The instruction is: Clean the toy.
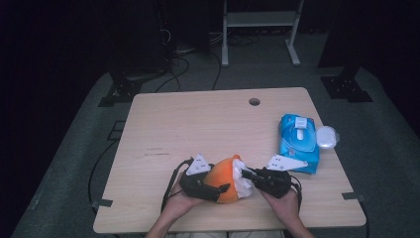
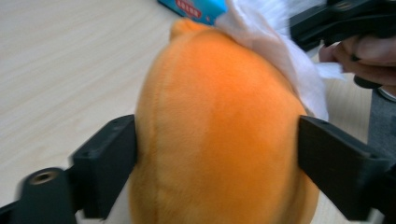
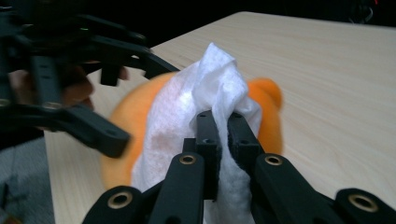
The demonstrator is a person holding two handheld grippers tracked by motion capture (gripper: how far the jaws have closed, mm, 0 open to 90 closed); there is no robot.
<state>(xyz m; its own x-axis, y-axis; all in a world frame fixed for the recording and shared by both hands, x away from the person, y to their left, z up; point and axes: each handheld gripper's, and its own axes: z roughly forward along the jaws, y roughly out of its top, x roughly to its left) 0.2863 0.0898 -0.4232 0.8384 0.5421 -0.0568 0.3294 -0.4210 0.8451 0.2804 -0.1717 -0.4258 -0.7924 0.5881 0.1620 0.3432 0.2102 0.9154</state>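
In the high view, an orange plush toy [image 1: 224, 179] is seen near the front edge of the counter [image 1: 198, 124], between the two tools. The left tool [image 1: 218, 191] is held against the toy's left and front side, and the right tool [image 1: 246, 173] is brought in from the right, where a white wipe [image 1: 242, 182] is pressed against the toy. A blue pack of wipes [image 1: 298, 141] is lying at the right of the counter, with a small white lid-like thing [image 1: 327, 137] just beside it at the edge. A round hole [image 1: 254, 101] is seen near the far edge.

In the left gripper view, the toy [image 2: 215, 135] is clamped between the two black jaws of the left tool [image 2: 217, 154], which are spread wide around its body and touch it on both sides. The wipe [image 2: 280, 46] is draped over the toy's far upper side, and the right tool [image 2: 345, 21] with a hand [image 2: 364, 51] is seen beyond it. A corner of the blue pack [image 2: 196, 9] is visible at the top.

In the right gripper view, the jaws of the right tool [image 3: 223, 126] are nearly closed and a fold of the wipe [image 3: 205, 98] is pinched between them. The wipe is laid against the toy [image 3: 126, 116], and the left tool [image 3: 93, 93] is seen at the left, blurred.
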